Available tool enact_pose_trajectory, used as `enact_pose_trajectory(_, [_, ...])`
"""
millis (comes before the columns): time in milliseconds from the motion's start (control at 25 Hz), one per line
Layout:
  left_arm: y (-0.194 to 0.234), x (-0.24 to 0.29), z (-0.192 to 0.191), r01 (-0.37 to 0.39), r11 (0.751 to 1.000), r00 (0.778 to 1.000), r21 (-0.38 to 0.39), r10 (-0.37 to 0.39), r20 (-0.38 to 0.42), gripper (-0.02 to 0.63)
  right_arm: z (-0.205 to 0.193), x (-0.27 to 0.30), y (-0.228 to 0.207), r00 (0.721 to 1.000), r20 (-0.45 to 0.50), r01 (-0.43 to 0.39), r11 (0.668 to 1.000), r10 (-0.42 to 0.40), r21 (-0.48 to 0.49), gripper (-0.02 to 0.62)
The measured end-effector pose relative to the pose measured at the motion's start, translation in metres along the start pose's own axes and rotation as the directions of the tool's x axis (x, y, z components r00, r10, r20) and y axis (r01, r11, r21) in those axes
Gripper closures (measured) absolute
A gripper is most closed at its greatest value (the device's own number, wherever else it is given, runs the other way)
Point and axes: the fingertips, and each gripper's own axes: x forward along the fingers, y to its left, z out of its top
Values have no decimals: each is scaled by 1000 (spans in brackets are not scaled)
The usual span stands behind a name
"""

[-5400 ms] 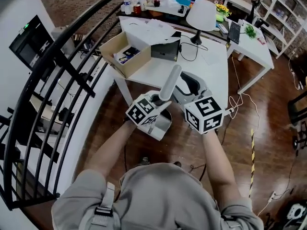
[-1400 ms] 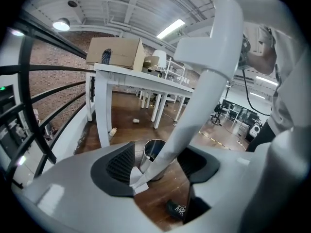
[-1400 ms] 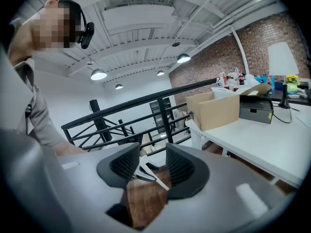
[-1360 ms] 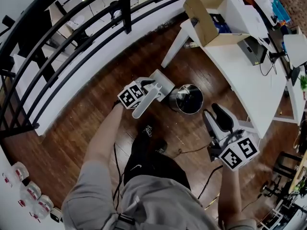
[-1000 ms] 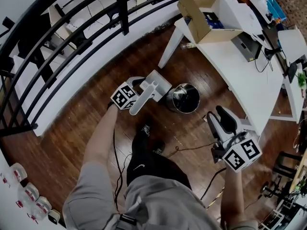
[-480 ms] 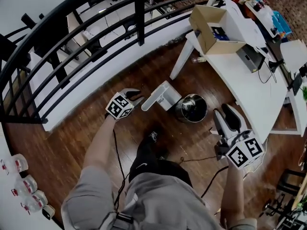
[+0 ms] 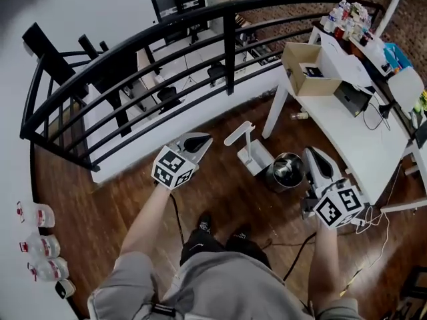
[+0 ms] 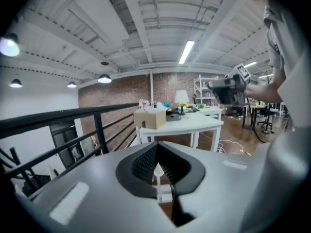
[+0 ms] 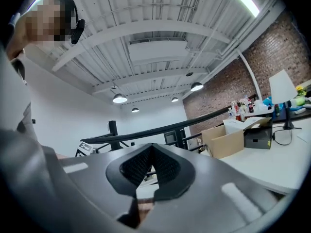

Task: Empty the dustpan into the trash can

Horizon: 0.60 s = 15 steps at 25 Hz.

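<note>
- The dustpan (image 7: 254, 156) stands on the wooden floor (image 7: 120, 205), its handle sticking up and leaning a little toward the railing (image 7: 230, 45). Nobody is holding it.
- The can (image 7: 288, 169) (a round, shiny metal one) sits just to the right of the pan, in front of the white table (image 7: 360, 139). From here I can't tell whether the two touch.
- The left gripper (image 7: 199, 141) has just closed. In the left gripper view its dark ribbed pads meet at the tip with nothing between them (image 8: 155, 150). It is held out toward the railing, left of the dustpan handle and clear of it. The dustpan shows only as a small white shape far off, through the slot behind the pads.
- The right gripper (image 7: 313, 160) has just closed too. Its own view shows the pads together and empty (image 9: 150, 152). In the head view it sits beside the can on the table side, touching neither.
- An open cardboard box (image 7: 300, 85) sits on the far corner of the table. It also shows in the left gripper view (image 8: 150, 118) and the right gripper view (image 9: 223, 141).
- A few clear bottles (image 7: 40, 245) stand against the wall on the left, well apart from everything else.
</note>
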Motion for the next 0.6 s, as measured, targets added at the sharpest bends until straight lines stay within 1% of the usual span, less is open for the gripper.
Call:
enact_pose_trajectory(40, [-11, -12, 24, 14, 1000, 998, 13, -15, 54, 600, 4, -4, 10, 1000, 18, 1, 1000, -1, -6, 594])
enact_pose_trajectory(120, [-37, -32, 66, 49, 998, 986, 38, -55, 158, 600, 6, -15, 29, 999, 40, 5, 1000, -4, -22, 594])
enact_pose_trajectory(200, [-67, -49, 95, 95, 994, 964, 60, -107, 243, 600, 4, -28, 48, 999, 43, 25, 999, -23, -43, 594])
enact_pose_trajectory(240, [-83, -59, 104, 123, 990, 952, 73, -138, 272, 600, 2, -36, 59, 998, 43, 41, 998, -39, -54, 594])
enact_pose_trajectory(320, [-112, -80, 114, 186, 977, 929, 107, -210, 304, 600, 1, -52, 83, 995, 51, 85, 993, -81, -78, 594])
enact_pose_trajectory(400, [-141, -100, 115, 264, 955, 904, 138, -295, 310, 600, -3, -71, 105, 989, 63, 142, 985, -136, -99, 594])
enact_pose_trajectory(440, [-156, -110, 112, 309, 940, 888, 142, -338, 310, 600, -9, -82, 115, 984, 65, 173, 979, -167, -106, 594])
enact_pose_trajectory(520, [-184, -130, 107, 397, 910, 852, 122, -415, 319, 600, -23, -107, 134, 972, 61, 233, 966, -228, -108, 594])
enact_pose_trajectory(560, [-196, -139, 106, 429, 897, 837, 109, -440, 325, 600, -29, -121, 143, 966, 56, 258, 961, -254, -102, 594])
enact_pose_trajectory(600, [-209, -148, 105, 450, 887, 828, 101, -457, 325, 600, -35, -134, 154, 961, 49, 277, 956, -273, -93, 594])
